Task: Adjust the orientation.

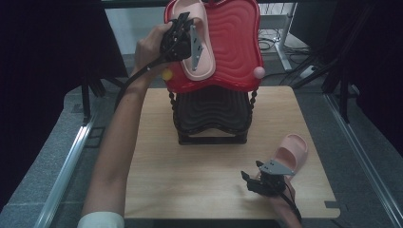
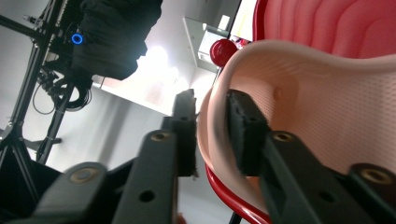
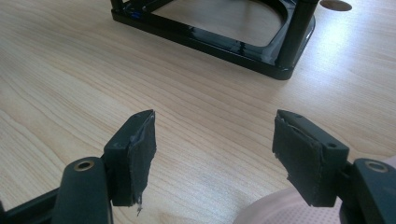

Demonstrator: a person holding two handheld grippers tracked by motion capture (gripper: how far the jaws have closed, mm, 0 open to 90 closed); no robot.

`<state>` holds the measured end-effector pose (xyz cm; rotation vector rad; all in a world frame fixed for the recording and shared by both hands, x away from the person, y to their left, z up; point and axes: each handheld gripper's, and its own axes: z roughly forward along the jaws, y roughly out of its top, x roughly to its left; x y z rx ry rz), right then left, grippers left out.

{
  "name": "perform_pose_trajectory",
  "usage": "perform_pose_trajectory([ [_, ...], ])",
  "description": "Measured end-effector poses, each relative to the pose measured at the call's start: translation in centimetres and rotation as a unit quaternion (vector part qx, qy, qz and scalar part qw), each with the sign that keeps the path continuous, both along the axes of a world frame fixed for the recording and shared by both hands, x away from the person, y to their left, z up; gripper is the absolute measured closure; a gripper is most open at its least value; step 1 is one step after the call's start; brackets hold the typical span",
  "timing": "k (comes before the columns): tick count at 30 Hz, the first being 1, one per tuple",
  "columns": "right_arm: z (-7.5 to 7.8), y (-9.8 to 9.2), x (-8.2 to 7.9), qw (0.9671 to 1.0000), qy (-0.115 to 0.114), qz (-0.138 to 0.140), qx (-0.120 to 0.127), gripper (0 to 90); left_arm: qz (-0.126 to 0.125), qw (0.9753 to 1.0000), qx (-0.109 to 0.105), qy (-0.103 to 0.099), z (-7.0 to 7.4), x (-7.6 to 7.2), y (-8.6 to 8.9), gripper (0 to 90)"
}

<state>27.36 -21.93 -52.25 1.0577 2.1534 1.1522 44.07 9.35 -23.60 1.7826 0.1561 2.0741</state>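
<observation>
High view: left hand-held gripper (image 1: pixel 183 23) held a pink slipper (image 1: pixel 202 47) on the red top shelf (image 1: pixel 237 52), its grip obscured. Left gripper view: jaws pinched the slipper's rim. Right gripper view: right hand-held gripper (image 3: pixel 212 154) gaped wide over the bench (image 3: pixel 70 70); second slipper (image 3: pixel 280 210) cut off.

Pink slipper (image 1: pixel 202 45) on the red tray (image 1: pixel 237 47): toe end cut off by the high view's top edge, left side hidden behind the left gripper (image 1: pixel 183 28). Second pink slipper (image 1: pixel 291 152) on the table (image 1: pixel 190 166): heel end hidden under the right gripper (image 1: pixel 254 179). Black stand (image 3: pixel 275 60): upper part cut off in the right gripper view.
</observation>
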Motion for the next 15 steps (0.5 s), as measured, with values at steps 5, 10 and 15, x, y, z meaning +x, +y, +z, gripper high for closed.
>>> perform_pose_trajectory([
  [5, 0.0, 0.1, 0.0, 1.0000, 0.000, 0.001, 0.000, 30.4, -0.022, 0.9993, -0.028, 0.015, 0.7, -0.7, 0.4, 56.7],
  [10, -0.1, 0.2, 0.0, 1.0000, 0.002, 0.002, -0.002, 30.4, -0.044, 0.9967, -0.060, 0.031, 1.2, -2.0, 1.1, 53.0],
  [15, -0.1, 0.3, -0.1, 1.0000, 0.000, 0.005, -0.003, 30.4, -0.059, 0.9950, -0.069, 0.043, 1.2, -3.4, 1.2, 53.0],
])
